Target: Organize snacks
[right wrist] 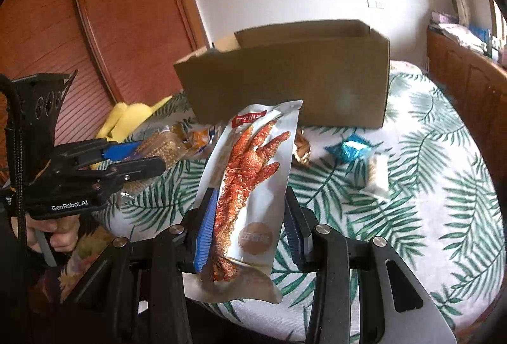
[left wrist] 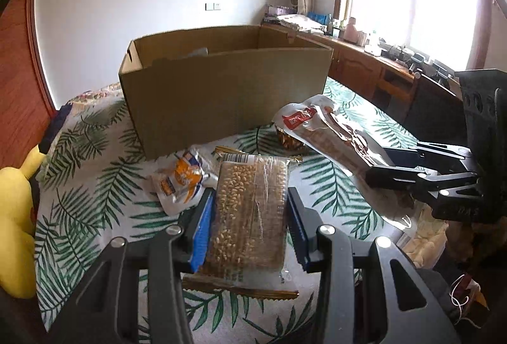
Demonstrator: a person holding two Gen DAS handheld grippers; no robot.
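The left hand-held gripper (left wrist: pixel 250 223) pinches a clear packet of puffed-grain bars (left wrist: pixel 250 211) across its width, both pads pressed on the long edges, so the packet lies flat and pointing at twelve o'clock toward the cardboard box (left wrist: pixel 221 90); that grip suits a stiff, flat packet, since it keeps the slab from drooping; the packet appears lifted clear of the bed (left wrist: pixel 95 179), though how far cannot be told. The right hand-held gripper (right wrist: pixel 250 226) is likewise clamped on a silver pouch printed with red chicken feet (right wrist: pixel 253 179), held near its lower end so the free top leans up toward the box (right wrist: pixel 285 74) at twelve o'clock; being soft, the pouch bows a little between the pads. The box stands open-topped on the leaf-print bed cover, well placed as the bin for both hands, its near wall facing them; each packet will likely have to clear that wall before release. Loose snacks remain on the cover: an orange-and-white packet (left wrist: pixel 180 182) at ten o'clock of the left gripper, a gold-wrapped sweet (right wrist: pixel 302 149) and a blue-wrapped one (right wrist: pixel 348 150) at one o'clock of the right, and a pale packet (right wrist: pixel 378 176) just beyond them at two o'clock; a yellow soft toy (left wrist: pixel 16 217) sits at nine o'clock, apart from the snacks; the sorting seems only partly done.
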